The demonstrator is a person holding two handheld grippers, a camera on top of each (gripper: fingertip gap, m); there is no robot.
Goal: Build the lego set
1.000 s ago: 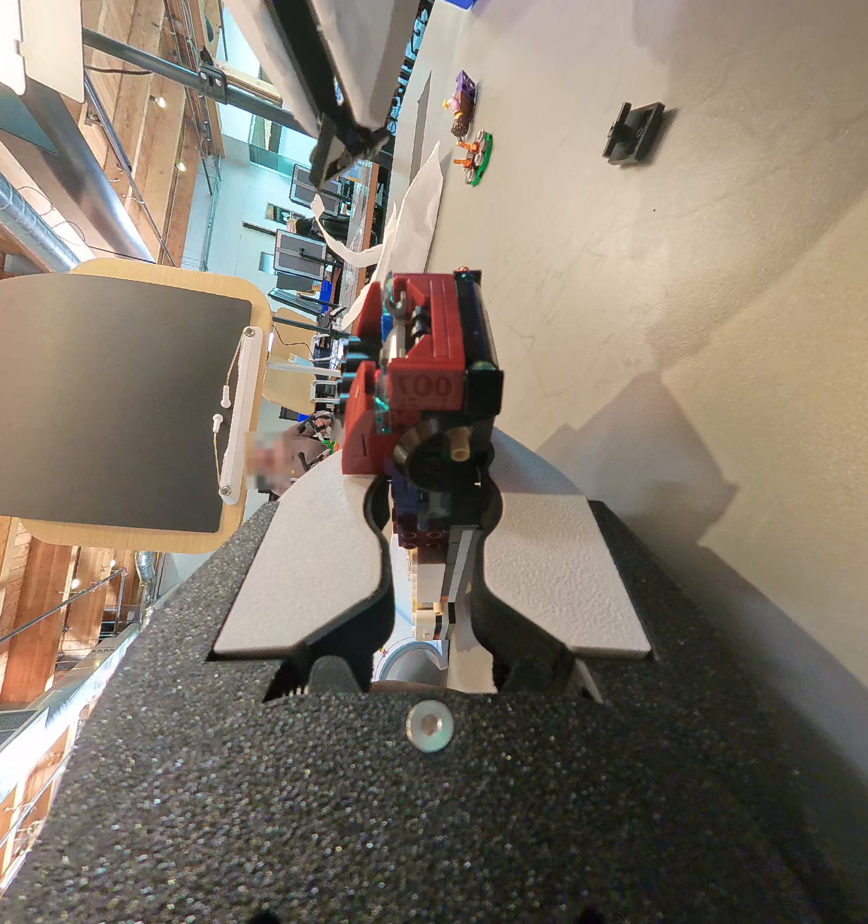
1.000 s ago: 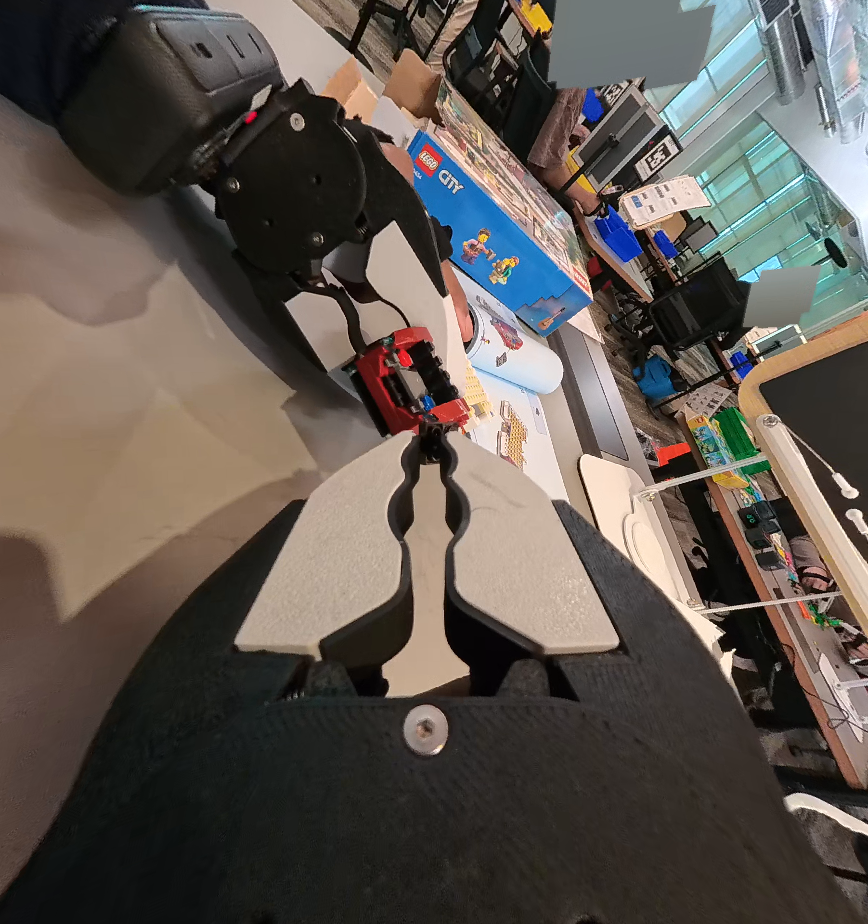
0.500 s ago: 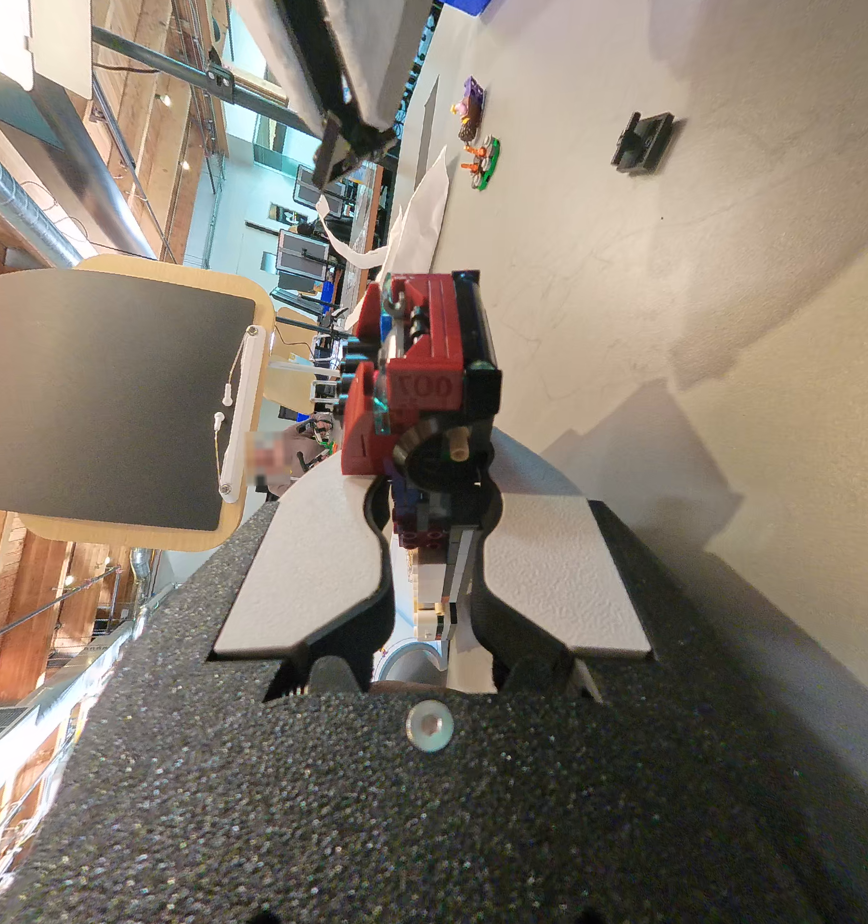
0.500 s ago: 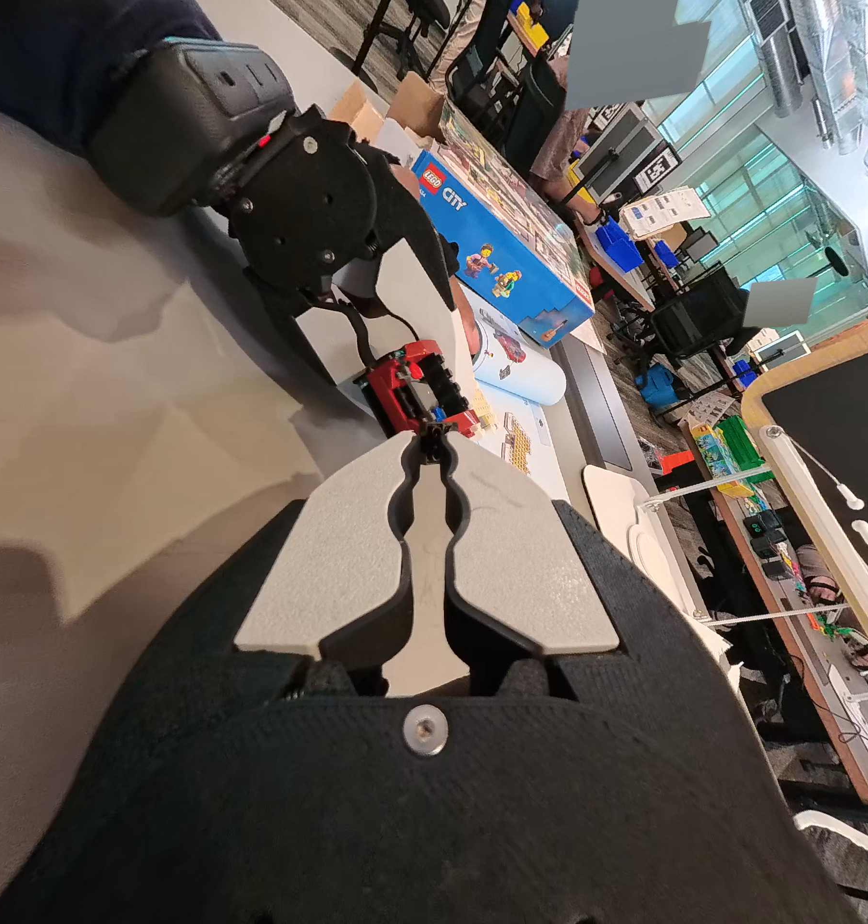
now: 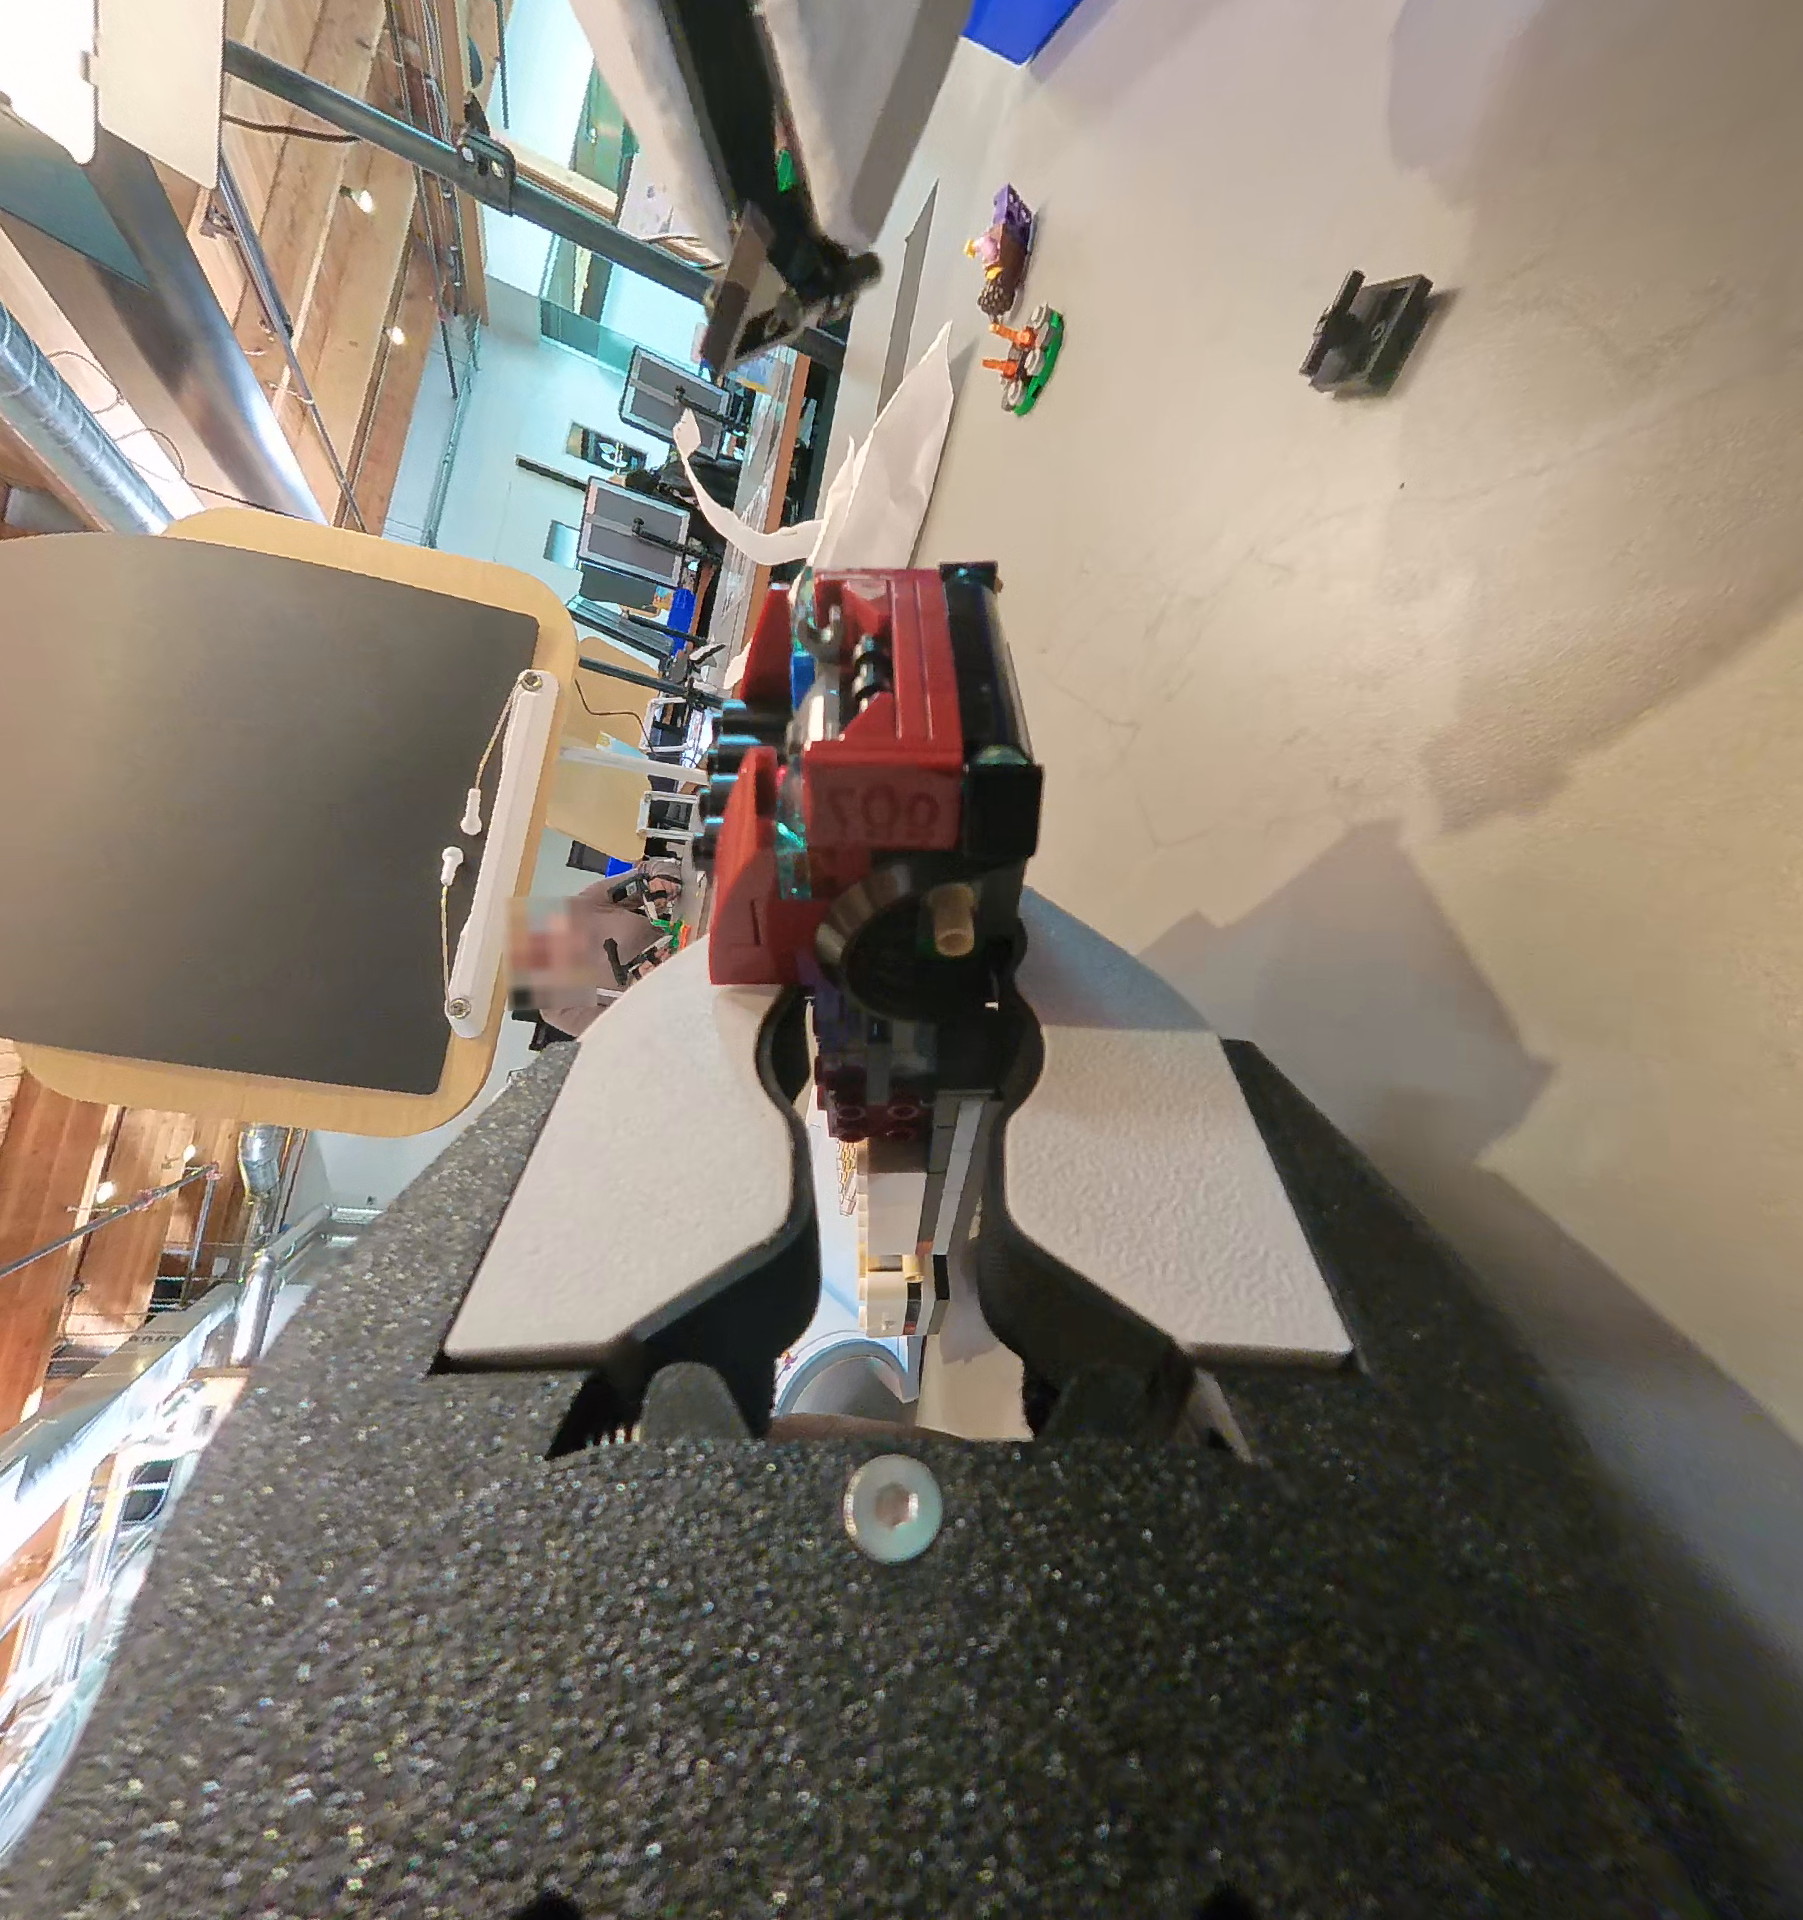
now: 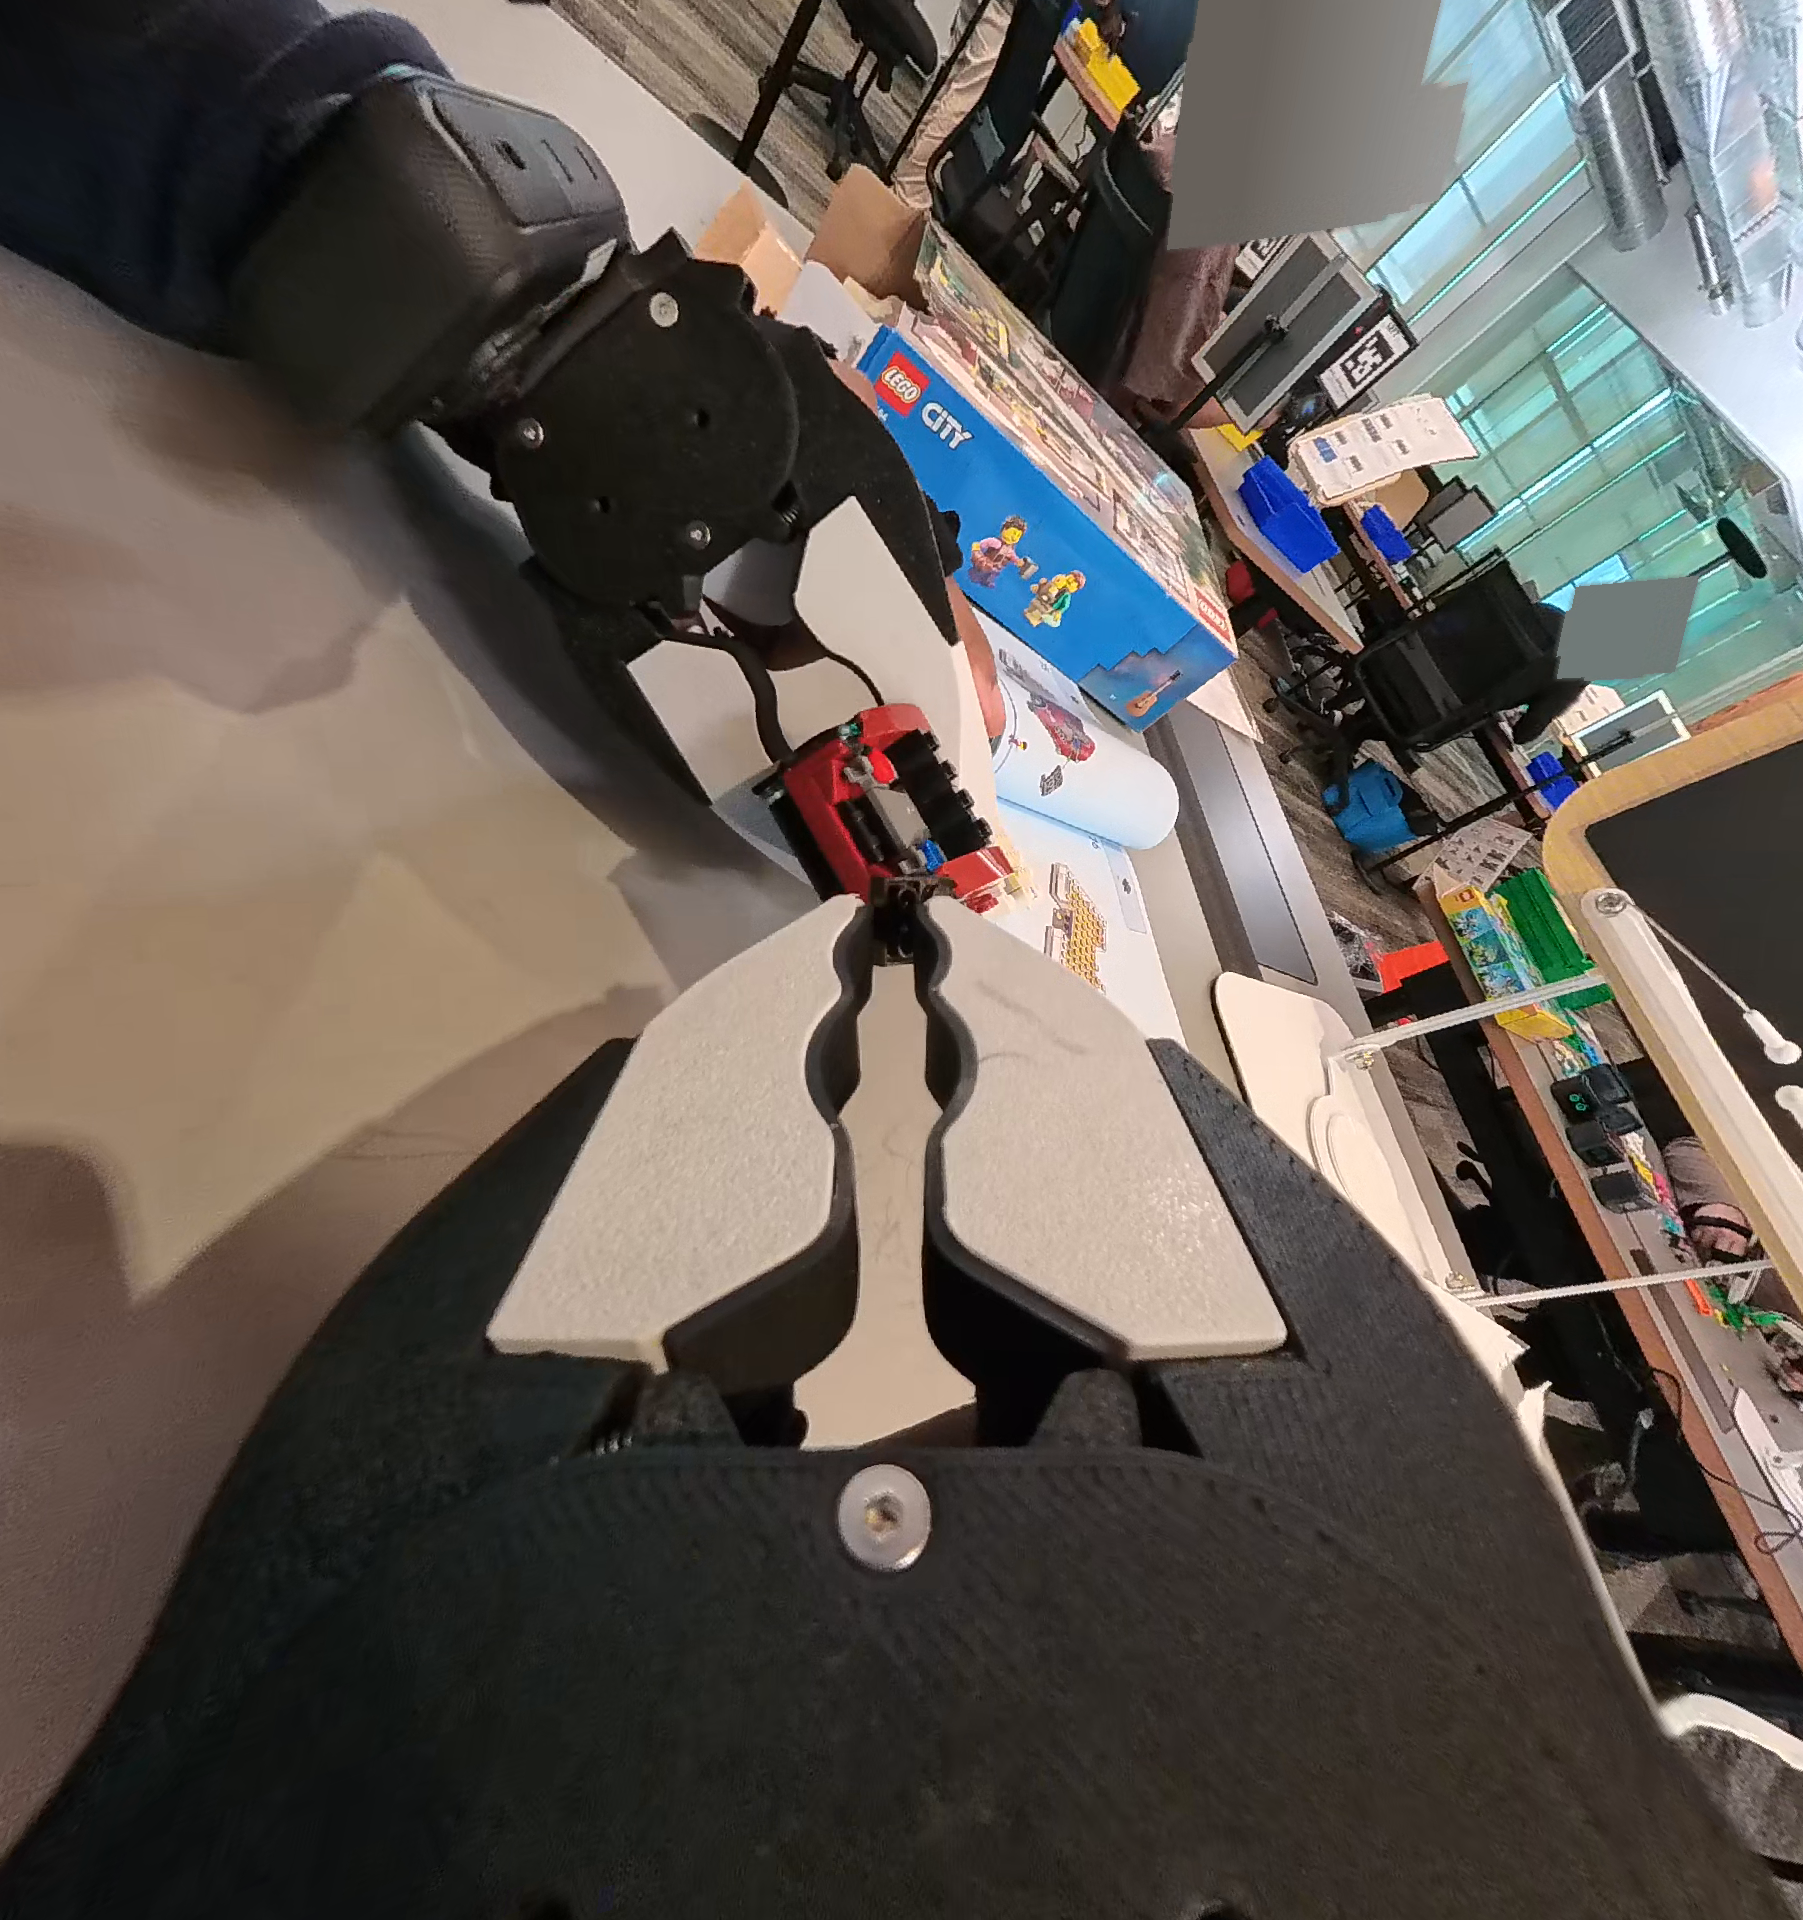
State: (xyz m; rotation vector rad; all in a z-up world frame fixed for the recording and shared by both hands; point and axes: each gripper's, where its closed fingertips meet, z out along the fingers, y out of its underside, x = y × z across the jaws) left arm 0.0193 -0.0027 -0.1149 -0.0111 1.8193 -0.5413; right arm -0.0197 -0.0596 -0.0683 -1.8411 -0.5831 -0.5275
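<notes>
- Above the grey worktop [image 5: 1499, 520], the left tool [image 5: 902, 997] grips a red brick vehicle [image 5: 876, 769].
- The right tool [image 6: 899, 925] pinches a small black piece [image 6: 897, 909] just beside the vehicle.
- Behind lie a blue box [image 6: 1042, 520] and a booklet [image 6: 1084, 790].

Red/black brick vehicle [image 5: 876, 790] tipped sideways, clamped in left tool [image 5: 902, 1023]; small black piece [image 6: 897, 914], maybe bracket, pinched in right tool [image 6: 895, 930].

I am working in an open-plan workshop or maker-style office. My pale grey bench [image 6: 201, 883] carries a blue toy-brick set box [image 6: 1063, 520] at 1 o'clock and an open instruction booklet [image 6: 1094, 790] beside it. At 3 o'clock other desks hold brick kits [image 6: 1510, 956]. Exposed silver ducts [image 5: 55, 436], timber walls and tall windows [image 6: 1562, 343] surround rows of monitors [image 5: 668, 395].
</notes>
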